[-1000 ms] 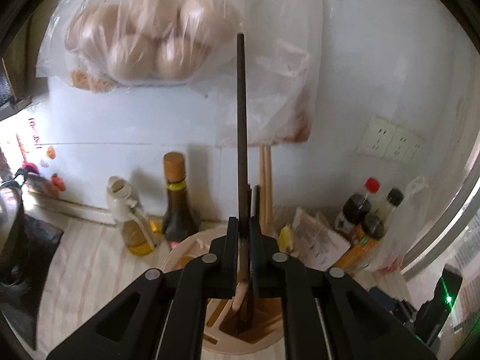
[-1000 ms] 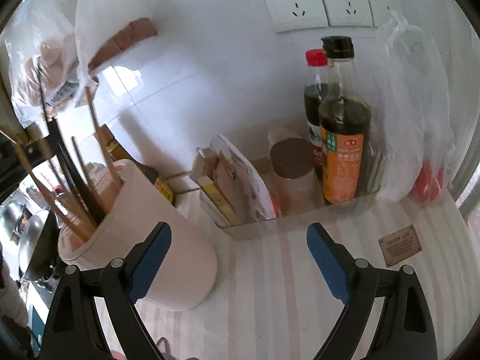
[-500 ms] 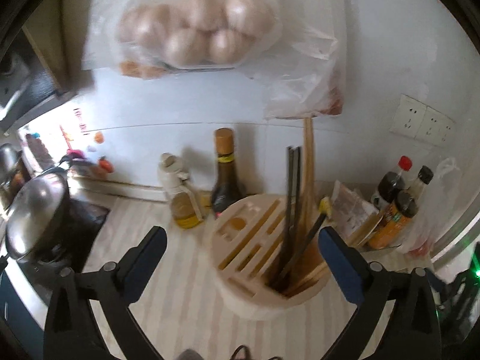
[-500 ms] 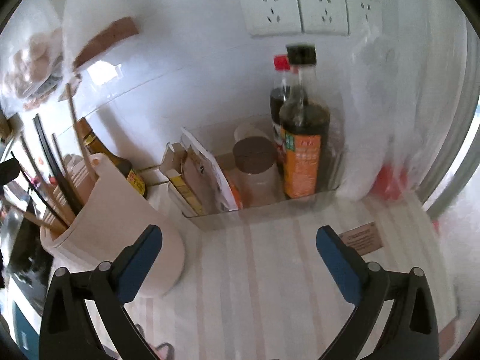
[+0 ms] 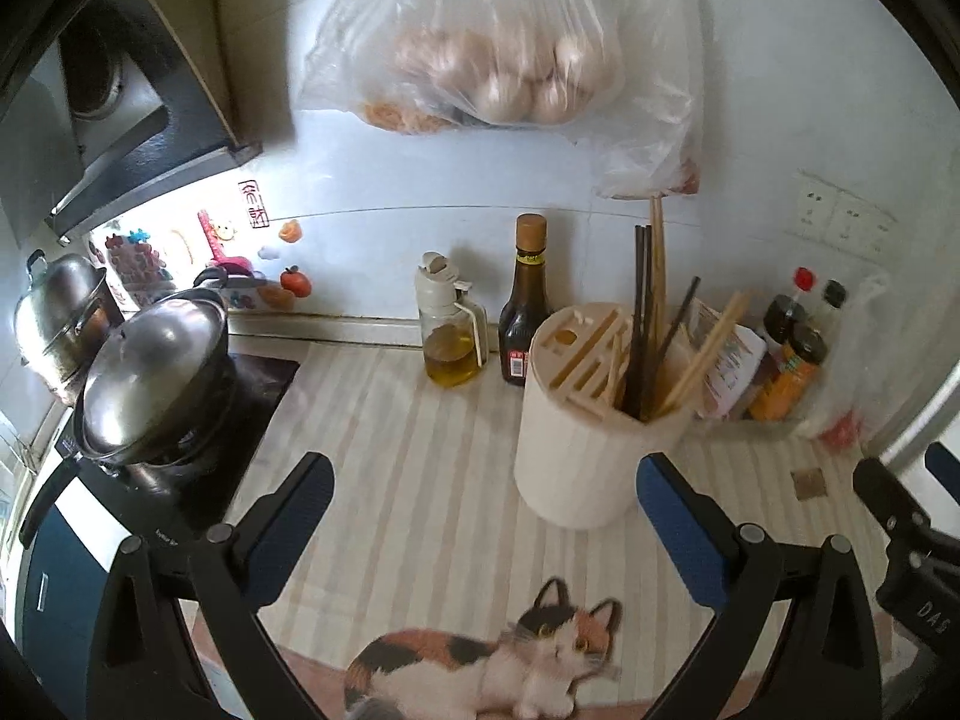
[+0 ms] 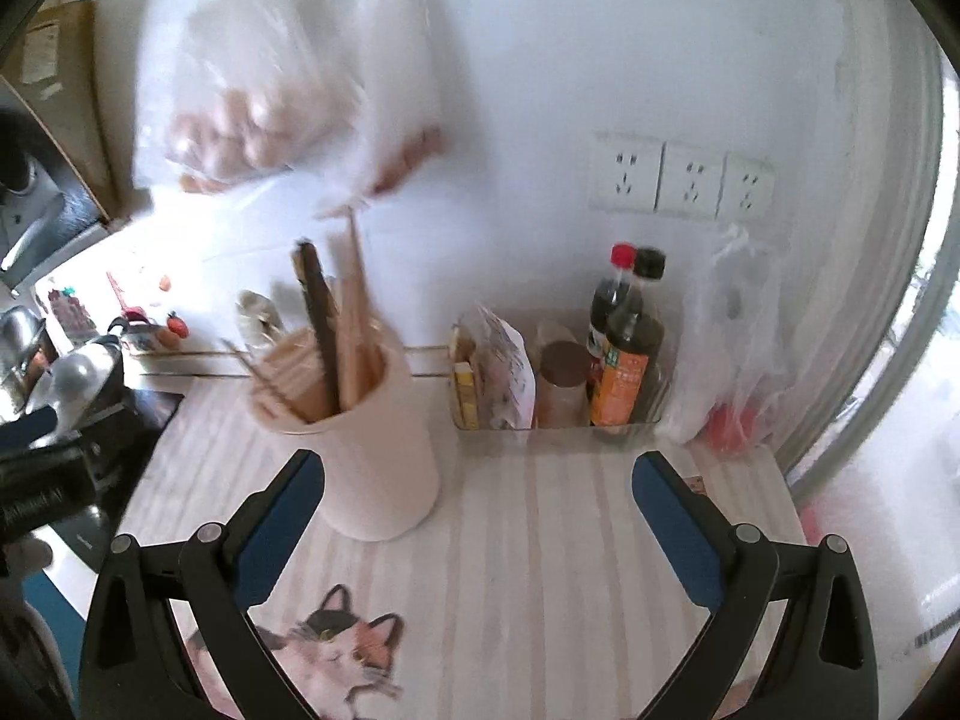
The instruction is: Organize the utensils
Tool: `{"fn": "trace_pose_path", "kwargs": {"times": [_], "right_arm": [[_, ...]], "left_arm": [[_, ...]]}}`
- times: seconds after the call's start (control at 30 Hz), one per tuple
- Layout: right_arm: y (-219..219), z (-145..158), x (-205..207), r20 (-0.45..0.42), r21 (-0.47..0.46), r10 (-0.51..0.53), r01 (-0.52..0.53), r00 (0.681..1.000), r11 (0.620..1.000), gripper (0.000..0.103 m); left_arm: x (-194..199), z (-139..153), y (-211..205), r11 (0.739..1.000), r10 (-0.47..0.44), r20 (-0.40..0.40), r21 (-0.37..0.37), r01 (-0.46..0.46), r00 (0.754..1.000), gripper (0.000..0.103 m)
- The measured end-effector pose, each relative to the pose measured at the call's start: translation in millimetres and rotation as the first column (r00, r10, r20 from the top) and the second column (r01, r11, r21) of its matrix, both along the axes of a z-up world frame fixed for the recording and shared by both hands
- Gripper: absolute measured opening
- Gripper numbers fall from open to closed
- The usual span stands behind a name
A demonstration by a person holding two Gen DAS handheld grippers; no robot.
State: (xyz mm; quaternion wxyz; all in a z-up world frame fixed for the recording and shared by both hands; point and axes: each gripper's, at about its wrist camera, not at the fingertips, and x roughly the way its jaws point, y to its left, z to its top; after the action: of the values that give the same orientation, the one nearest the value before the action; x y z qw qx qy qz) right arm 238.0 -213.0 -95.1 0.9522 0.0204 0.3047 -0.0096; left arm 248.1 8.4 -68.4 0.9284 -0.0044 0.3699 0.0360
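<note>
Your left gripper (image 5: 483, 516) has just sprung wide, empty; dark chopstick (image 5: 639, 324) it clamped a second ago now stands in holder (image 5: 576, 450). Right gripper (image 6: 477, 516) wide, empty. Placement looks done.

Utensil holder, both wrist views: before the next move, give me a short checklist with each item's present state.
1. Left gripper empty, jaws apart: ok; they have just been opening, and nothing is between them.
2. Right gripper empty, jaws apart: ok.
3. Round cream plastic utensil holder upright on the striped counter mat: ok.
4. Dark chopsticks and light wooden chopsticks standing inside the holder: ok.
5. Loose utensils left on the mat: none visible in either view, though areas beyond the frames cannot be told.
6. Brown glass sauce bottle and clear oil dispenser standing apart from the holder: ok.
</note>
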Motion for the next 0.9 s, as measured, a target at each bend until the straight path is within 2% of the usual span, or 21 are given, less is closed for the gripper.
{"fn": "trace_pose_path", "kwargs": {"times": [0.27,0.5,0.7,0.9], "right_arm": [[31.1,54.4,-94.9,0.088,-0.015,-0.054,0.056,0.995,0.998,0.103],[43.7,105.3,-169.5,0.170,-0.029,-0.068,0.074,0.983,0.997,0.103],[45.3,132.0,-207.1,0.196,-0.028,-0.032,0.038,0.980,0.999,0.103],[47.5,134.2,-222.0,0.165,-0.021,0.018,-0.014,0.986,1.000,0.103]], "left_arm": [[-73.3,45.8,29.1,0.998,-0.056,0.055,-0.019,0.057,0.997,0.103],[-129.4,82.5,31.9,0.998,-0.066,0.092,0.001,0.067,0.994,0.103],[-163.7,97.1,27.7,0.999,-0.031,0.101,-0.015,0.033,0.994,0.103],[-181.3,103.7,25.0,1.000,-0.009,0.115,-0.008,0.010,0.993,0.103]]}}
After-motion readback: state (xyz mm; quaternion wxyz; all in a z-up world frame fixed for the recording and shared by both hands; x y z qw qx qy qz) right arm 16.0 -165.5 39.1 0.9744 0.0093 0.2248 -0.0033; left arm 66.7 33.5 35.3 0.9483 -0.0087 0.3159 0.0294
